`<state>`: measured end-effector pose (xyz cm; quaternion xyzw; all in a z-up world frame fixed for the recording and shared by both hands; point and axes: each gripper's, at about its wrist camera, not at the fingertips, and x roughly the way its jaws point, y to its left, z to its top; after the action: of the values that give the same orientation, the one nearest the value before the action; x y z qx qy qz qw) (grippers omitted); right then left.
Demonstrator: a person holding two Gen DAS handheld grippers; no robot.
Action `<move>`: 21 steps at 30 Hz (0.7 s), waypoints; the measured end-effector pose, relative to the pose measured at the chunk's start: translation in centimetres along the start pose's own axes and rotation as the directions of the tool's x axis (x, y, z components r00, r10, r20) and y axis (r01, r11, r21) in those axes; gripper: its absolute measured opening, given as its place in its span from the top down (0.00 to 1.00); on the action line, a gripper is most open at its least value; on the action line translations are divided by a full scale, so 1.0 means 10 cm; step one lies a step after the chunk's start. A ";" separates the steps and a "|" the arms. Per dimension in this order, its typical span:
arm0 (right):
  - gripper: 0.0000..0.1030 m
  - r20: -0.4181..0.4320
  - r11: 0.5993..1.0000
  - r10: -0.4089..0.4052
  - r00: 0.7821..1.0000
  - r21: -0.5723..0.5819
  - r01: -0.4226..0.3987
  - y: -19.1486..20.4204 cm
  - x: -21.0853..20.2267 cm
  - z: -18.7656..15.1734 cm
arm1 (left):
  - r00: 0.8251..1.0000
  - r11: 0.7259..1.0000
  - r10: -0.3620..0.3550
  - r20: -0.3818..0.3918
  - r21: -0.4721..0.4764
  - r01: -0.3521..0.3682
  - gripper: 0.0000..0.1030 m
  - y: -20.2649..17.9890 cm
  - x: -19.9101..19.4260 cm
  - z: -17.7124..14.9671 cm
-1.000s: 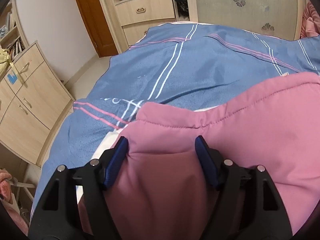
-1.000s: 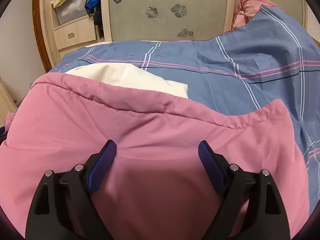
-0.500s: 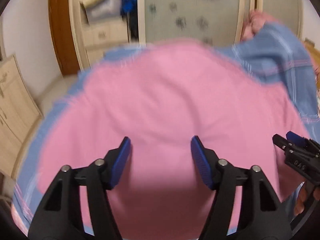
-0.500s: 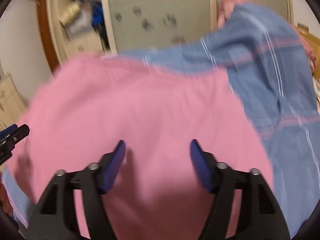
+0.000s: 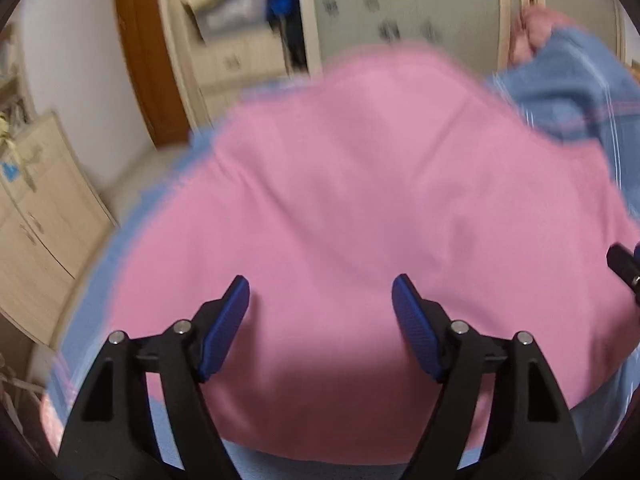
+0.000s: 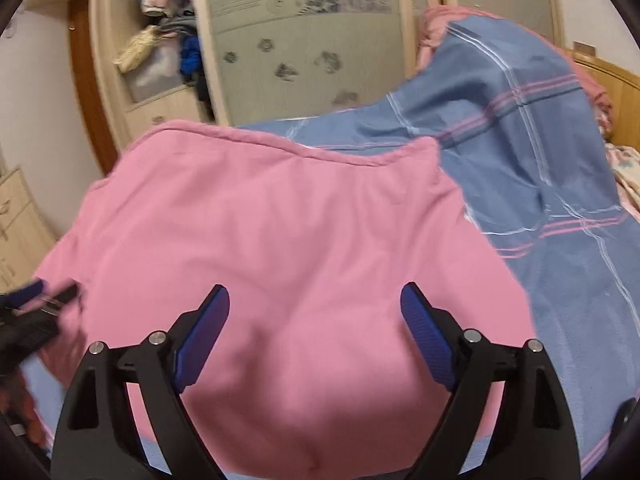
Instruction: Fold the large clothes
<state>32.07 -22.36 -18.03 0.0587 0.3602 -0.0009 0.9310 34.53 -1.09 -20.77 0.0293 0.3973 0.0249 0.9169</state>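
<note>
Both your left gripper (image 5: 320,312) and right gripper (image 6: 316,320) are opening, empty; the folded pink garment (image 6: 280,240) near the bed's (image 6: 580,320) edge may slide off.

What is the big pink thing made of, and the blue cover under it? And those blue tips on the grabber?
Pink garment: looks like soft matte fabric, maybe fleece or padded cotton; it creases gently and has a stitched hem. Blue bedcover: thin woven cloth, probably cotton, with printed white and pink stripes and sharp wrinkles. Right gripper fingertips: ribbed blue pads, likely rubber or plastic.
</note>
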 end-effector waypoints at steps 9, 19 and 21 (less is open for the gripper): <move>0.10 -0.154 1.000 -0.025 0.988 0.012 0.027 -0.04 0.18 -0.01 | 0.999 1.000 -0.011 -0.051 -0.020 0.010 0.27 0.10 -0.06 -0.04; 0.01 0.174 0.996 -0.087 0.981 0.019 0.085 -0.04 -1.91 -0.50 | 0.954 0.988 -0.146 0.262 0.077 0.130 0.02 -0.01 -2.07 -0.56; 0.01 0.225 0.992 -0.129 0.966 0.032 0.126 -0.02 -2.26 -0.56 | 0.933 0.983 -0.179 0.311 0.089 0.159 0.02 0.02 -2.47 -0.66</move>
<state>11.55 -22.81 -7.03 0.0430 0.2548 -0.0706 0.9634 12.86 -2.35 -7.34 0.0273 0.2461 -0.0714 0.9662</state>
